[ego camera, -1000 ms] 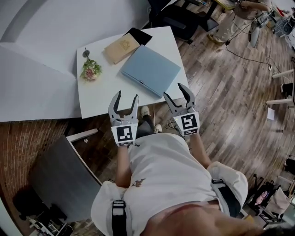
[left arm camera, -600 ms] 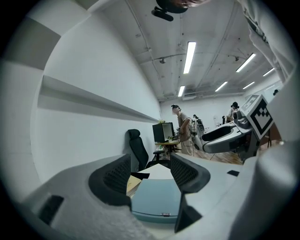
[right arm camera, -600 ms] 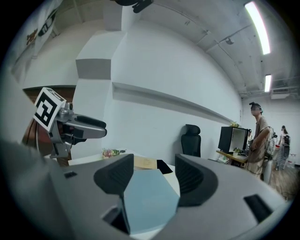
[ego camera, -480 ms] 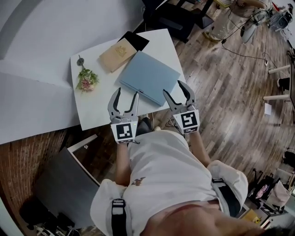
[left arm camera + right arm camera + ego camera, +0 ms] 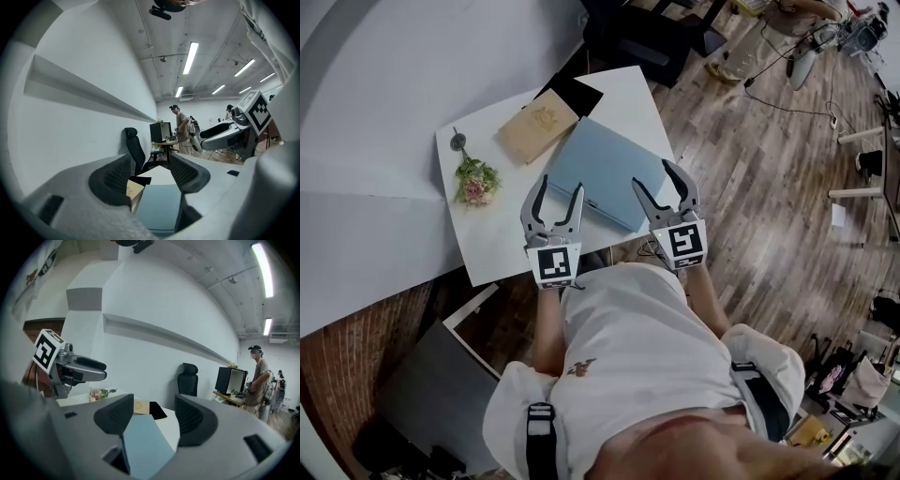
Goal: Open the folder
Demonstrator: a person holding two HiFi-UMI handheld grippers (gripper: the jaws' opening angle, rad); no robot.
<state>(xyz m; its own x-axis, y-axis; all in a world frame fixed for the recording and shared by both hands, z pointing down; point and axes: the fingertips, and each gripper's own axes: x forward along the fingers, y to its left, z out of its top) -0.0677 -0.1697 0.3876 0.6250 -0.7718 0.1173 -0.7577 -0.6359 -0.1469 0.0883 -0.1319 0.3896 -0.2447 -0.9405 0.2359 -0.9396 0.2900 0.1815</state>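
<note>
A closed light-blue folder (image 5: 605, 172) lies flat on the small white table (image 5: 492, 246), its near corner toward me. My left gripper (image 5: 554, 194) hovers open over the table's front edge, just left of the folder's near edge. My right gripper (image 5: 662, 179) is open too, above the folder's near right corner. Nothing sits between either pair of jaws. Between the jaws in the left gripper view lies the folder (image 5: 159, 208), and in the right gripper view the folder (image 5: 143, 442) fills the gap as well.
A tan book (image 5: 536, 127) and a black pad (image 5: 575, 94) lie behind the folder. A small flower sprig (image 5: 473, 178) rests at the table's left. A white wall borders the table's left; an office chair (image 5: 642, 37) stands beyond. A person (image 5: 182, 132) stands in the far room.
Both grippers have come forward toward the table, from short of its edge to over its front edge and the folder's near edge. Both stay open.
</note>
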